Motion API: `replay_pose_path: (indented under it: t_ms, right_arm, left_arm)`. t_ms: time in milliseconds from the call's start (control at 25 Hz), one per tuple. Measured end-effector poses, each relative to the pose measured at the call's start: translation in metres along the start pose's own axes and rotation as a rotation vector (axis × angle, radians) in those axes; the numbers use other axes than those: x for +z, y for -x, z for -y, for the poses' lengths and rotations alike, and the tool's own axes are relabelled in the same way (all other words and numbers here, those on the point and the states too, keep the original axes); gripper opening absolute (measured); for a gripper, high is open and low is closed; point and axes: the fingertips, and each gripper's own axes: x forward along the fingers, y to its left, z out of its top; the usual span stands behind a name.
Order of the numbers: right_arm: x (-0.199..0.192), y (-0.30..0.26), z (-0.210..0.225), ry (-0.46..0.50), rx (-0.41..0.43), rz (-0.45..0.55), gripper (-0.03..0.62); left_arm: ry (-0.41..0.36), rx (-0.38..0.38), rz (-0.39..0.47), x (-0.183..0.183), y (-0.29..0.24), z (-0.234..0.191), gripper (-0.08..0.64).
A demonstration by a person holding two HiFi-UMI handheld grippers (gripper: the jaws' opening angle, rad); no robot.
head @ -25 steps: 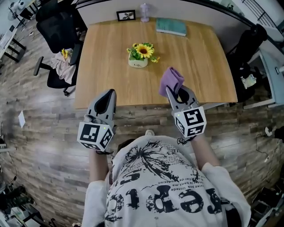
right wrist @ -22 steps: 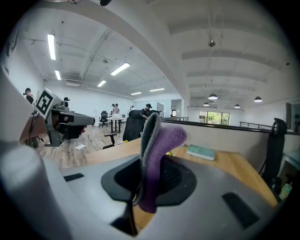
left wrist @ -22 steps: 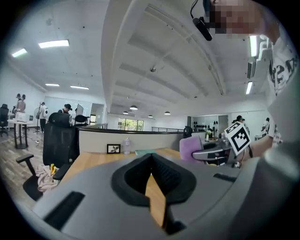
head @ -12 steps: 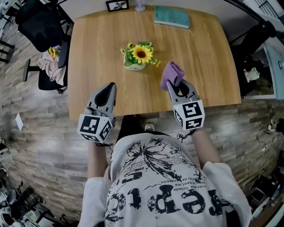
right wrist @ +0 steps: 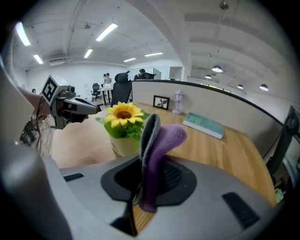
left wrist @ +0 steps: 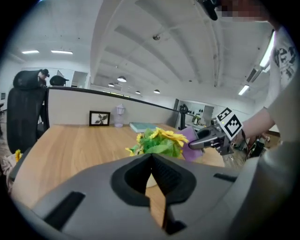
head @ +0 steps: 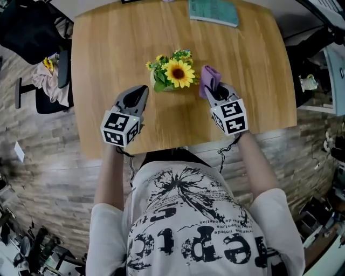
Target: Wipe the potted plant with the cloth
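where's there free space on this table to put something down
Widest bare wood is the table's left half, from the potted plant to the left edge. Also free: the strip between plant and book, and right of the cloth to the right edge. Crowded: around the plant, flanked by the left claw and right claw.

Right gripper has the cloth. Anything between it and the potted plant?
Nothing visible. The purple cloth, clamped in the right gripper, sits close beside the potted plant, with only bare table between them. The left gripper is shut and empty on the plant's other side.
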Motion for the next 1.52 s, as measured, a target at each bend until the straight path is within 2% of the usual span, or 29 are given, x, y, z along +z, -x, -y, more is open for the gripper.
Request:
replay_pose_path:
  t_ms: [240, 480, 680, 840, 1080, 1200, 1520]
  right_arm:
    - [-0.024, -0.046, 0.003, 0.018, 0.023, -0.108, 0.072]
    - [-0.02, -0.073, -0.001, 0.022, 0.037, -0.123, 0.074]
    - [-0.015, -0.083, -0.012, 0.003, 0.056, -0.122, 0.073]
    - [-0.014, -0.089, -0.027, 0.002, 0.068, -0.13, 0.073]
    - [-0.017, -0.088, -0.041, -0.002, 0.086, -0.153, 0.072]
    - [-0.019, -0.086, -0.047, -0.01, 0.09, -0.168, 0.072]
    - [-0.03, -0.074, -0.069, -0.099, 0.074, -0.209, 0.072]
  left_arm:
    - [-0.048, -0.107, -0.047, -0.011, -0.039, -0.009, 0.003]
    - [-0.095, -0.166, -0.092, -0.02, -0.067, -0.01, 0.003]
    - [-0.047, -0.205, -0.055, -0.02, -0.07, -0.012, 0.003]
    - [-0.069, -0.206, -0.061, -0.02, -0.069, -0.011, 0.003]
    - [-0.024, -0.237, -0.07, -0.02, -0.069, -0.011, 0.002]
    - [-0.055, -0.229, -0.071, -0.019, -0.069, -0.011, 0.002]
    - [-0.054, -0.234, -0.058, -0.02, -0.068, -0.011, 0.002]
